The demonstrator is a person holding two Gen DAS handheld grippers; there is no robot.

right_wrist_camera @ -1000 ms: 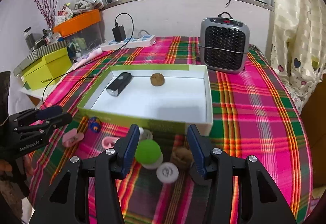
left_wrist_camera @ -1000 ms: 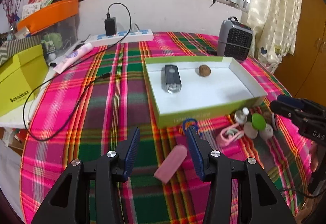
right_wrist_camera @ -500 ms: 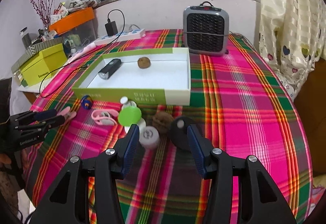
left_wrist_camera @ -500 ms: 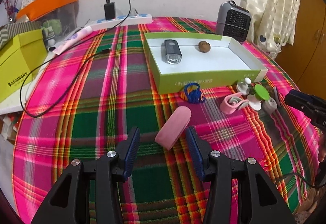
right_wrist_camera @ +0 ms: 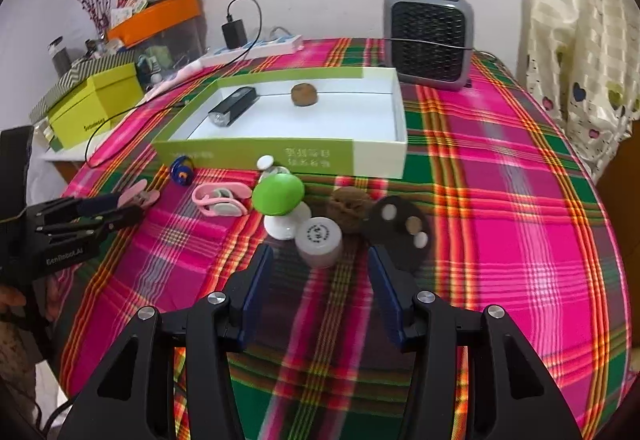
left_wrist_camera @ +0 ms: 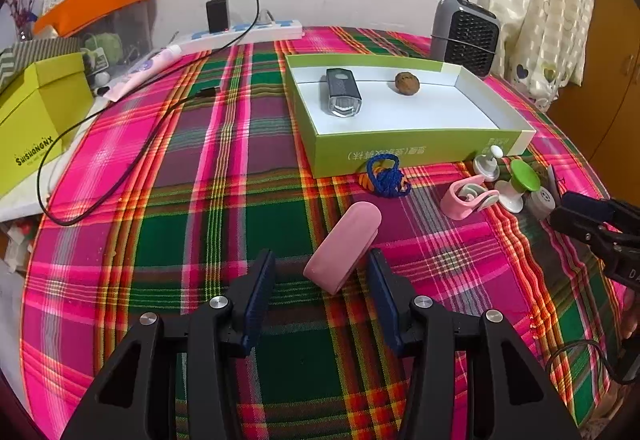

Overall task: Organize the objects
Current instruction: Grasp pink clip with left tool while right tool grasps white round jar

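Note:
A pink oblong case (left_wrist_camera: 342, 244) lies on the plaid cloth, its near end between the tips of my left gripper (left_wrist_camera: 320, 274), which is open and not touching it. My right gripper (right_wrist_camera: 320, 266) is open just short of a small white-lidded jar (right_wrist_camera: 319, 240). Around the jar are a green mushroom-shaped piece (right_wrist_camera: 278, 193), a walnut (right_wrist_camera: 348, 207), a black disc (right_wrist_camera: 396, 228) and a pink clip (right_wrist_camera: 220, 199). A green and white box (left_wrist_camera: 400, 155) holds a black flashlight (left_wrist_camera: 342, 95) and a second walnut (left_wrist_camera: 407, 82).
A blue cord bundle (left_wrist_camera: 386, 175) lies against the box front. A grey heater (right_wrist_camera: 428, 39) stands behind the box. A yellow box (left_wrist_camera: 36, 119), a power strip (left_wrist_camera: 248, 31) and a black cable (left_wrist_camera: 120, 167) are at the left. The cloth falls away at the near edge.
In both views the objects have shifted up and away from between the fingers to the fingertips, as the grippers drew back and sank slightly. Neither opening has changed.

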